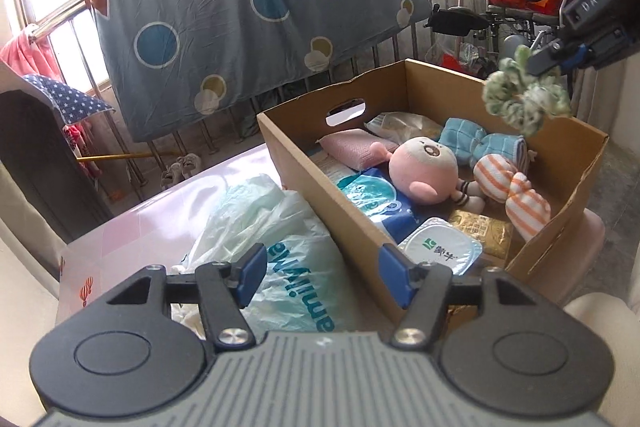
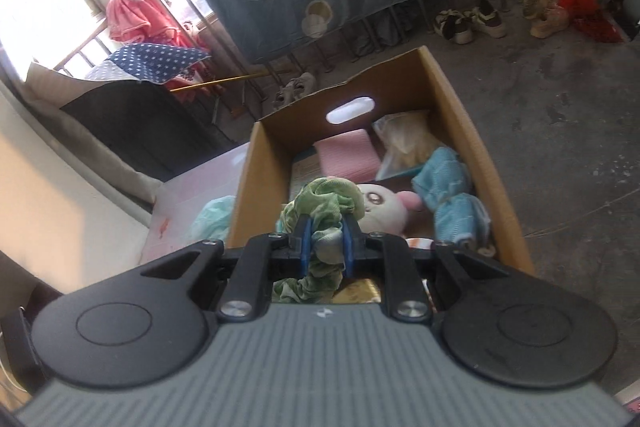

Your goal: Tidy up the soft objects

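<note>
Green scrunchie sits clenched in your right claw, hanging above the box, where a doll and cloths already lie. Your left claw is released, empty, a plastic bag just ahead. Only the left view shows that bag fully; dropping remains.

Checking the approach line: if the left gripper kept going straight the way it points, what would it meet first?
Probably the near wall of the cardboard box, just ahead of the open left gripper; depth is uncertain.
</note>
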`<state>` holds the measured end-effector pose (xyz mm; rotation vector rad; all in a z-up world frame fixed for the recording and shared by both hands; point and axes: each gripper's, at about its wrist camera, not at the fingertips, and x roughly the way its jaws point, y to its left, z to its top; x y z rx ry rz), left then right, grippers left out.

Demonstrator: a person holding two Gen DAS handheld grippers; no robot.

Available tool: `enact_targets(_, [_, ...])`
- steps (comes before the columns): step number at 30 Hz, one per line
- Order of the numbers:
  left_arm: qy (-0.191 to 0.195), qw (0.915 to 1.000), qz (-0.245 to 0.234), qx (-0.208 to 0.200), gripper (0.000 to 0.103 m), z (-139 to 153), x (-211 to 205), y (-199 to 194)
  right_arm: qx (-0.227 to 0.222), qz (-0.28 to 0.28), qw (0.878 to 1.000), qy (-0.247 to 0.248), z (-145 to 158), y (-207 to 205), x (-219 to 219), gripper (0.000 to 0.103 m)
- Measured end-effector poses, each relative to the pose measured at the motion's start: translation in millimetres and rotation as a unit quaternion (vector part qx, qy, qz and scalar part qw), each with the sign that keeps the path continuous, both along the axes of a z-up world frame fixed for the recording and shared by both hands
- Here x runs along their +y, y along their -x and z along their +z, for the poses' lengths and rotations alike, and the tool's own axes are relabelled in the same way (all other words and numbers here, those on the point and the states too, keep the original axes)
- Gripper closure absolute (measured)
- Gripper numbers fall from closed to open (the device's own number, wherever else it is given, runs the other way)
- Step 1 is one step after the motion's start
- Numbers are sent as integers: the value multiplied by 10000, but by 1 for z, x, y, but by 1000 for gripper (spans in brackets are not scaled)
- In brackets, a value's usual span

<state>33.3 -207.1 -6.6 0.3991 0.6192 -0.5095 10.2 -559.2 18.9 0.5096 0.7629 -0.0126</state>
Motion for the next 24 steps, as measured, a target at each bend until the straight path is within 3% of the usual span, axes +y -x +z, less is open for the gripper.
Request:
enact_targets(6, [-47, 9991, 393, 144, 31, 4, 39, 4, 588, -327, 9957, 637, -53, 1, -13, 82])
enact_targets(9, [-18, 9980, 603, 202, 29, 4, 55, 7, 726, -454, 9938, 706, -67, 2, -13, 71])
enact_targets(13, [196, 9963, 819, 159, 25, 12, 72, 15, 472, -596, 9956, 540, -62, 10, -7, 55])
enact_targets(18, [613, 9923, 1066, 114, 13, 26, 92, 28, -146, -619, 9957, 667, -27, 40, 28, 49])
enact_targets(20, [752, 9904, 1154, 128, 9, 29, 100, 32, -414, -559, 9938, 869, -13, 55, 47, 30])
enact_targets(24, [902, 9865, 1363, 125, 6, 31, 117, 39, -946, -248, 9896, 1053, 9, 85, 89, 16])
